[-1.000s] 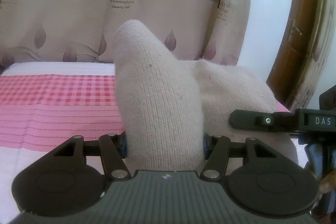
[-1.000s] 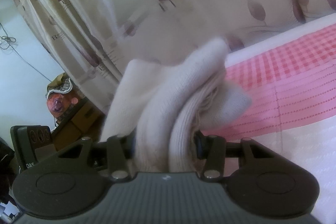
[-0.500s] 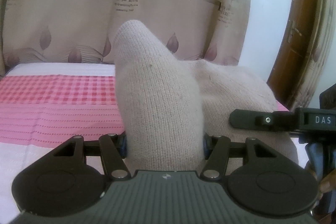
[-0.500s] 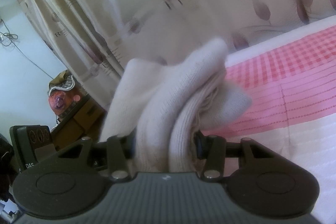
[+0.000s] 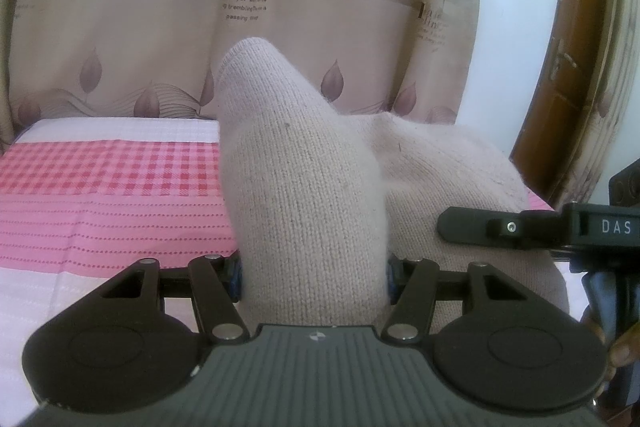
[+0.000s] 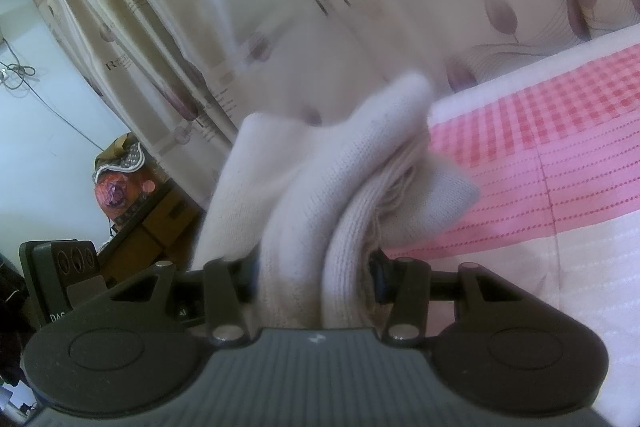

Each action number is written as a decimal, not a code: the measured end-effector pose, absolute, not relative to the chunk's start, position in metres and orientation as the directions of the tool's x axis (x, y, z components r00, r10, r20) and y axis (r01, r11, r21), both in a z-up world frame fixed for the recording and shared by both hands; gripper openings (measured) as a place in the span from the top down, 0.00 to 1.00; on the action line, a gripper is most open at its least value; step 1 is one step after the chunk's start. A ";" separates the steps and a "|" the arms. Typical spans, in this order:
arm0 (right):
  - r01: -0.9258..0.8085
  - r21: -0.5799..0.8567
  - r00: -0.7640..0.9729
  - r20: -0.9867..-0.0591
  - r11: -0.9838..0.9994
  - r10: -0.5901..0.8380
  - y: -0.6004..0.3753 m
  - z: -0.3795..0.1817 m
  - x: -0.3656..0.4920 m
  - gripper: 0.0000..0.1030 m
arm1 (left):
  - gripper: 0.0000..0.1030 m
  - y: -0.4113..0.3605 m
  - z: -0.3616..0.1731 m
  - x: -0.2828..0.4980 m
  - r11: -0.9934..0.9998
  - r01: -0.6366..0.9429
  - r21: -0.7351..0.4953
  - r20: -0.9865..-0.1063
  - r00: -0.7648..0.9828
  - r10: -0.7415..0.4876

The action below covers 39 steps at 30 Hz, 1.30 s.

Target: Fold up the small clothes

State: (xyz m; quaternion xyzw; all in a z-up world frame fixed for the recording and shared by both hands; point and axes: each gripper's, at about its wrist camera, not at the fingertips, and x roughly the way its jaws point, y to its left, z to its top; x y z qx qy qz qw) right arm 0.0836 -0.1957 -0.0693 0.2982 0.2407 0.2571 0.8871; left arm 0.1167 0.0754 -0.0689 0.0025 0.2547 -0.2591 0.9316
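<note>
A beige knit sock (image 5: 304,187) is held up above the bed between both grippers. In the left wrist view my left gripper (image 5: 313,275) is shut on a thick fold of it, the blue pads pressing on both sides. The rest of the sock bulges off to the right, where one finger of my right gripper (image 5: 500,227) lies across it. In the right wrist view my right gripper (image 6: 316,273) is shut on the bunched sock (image 6: 320,179), ribbed cuff and loose threads showing. The fingertips of both grippers are hidden by fabric.
Below lies a bed cover (image 5: 100,187) with pink checks and stripes, white toward me. A leaf-print curtain (image 5: 160,27) hangs close behind. A wooden door frame (image 5: 560,67) stands at the right. Cardboard boxes and clutter (image 6: 160,223) sit at the left of the right wrist view.
Both grips on the sock stay the same. The background drifts only slightly in both views.
</note>
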 end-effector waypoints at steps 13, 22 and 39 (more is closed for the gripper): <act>-0.268 0.677 0.742 -0.308 0.685 0.595 -0.200 -0.092 0.096 0.53 | 0.43 0.070 -0.091 0.142 0.871 0.470 -0.141 -0.521 0.713 -0.469; -0.221 0.685 0.742 -0.344 0.694 0.575 -0.206 -0.112 0.105 0.53 | 0.43 0.069 -0.110 0.157 0.877 0.456 -0.150 -0.553 0.697 -0.457; -0.157 0.591 0.765 -0.433 0.791 0.476 -0.214 -0.132 0.103 0.53 | 0.28 0.074 -0.131 0.168 0.904 0.400 -0.152 -0.581 0.704 -0.409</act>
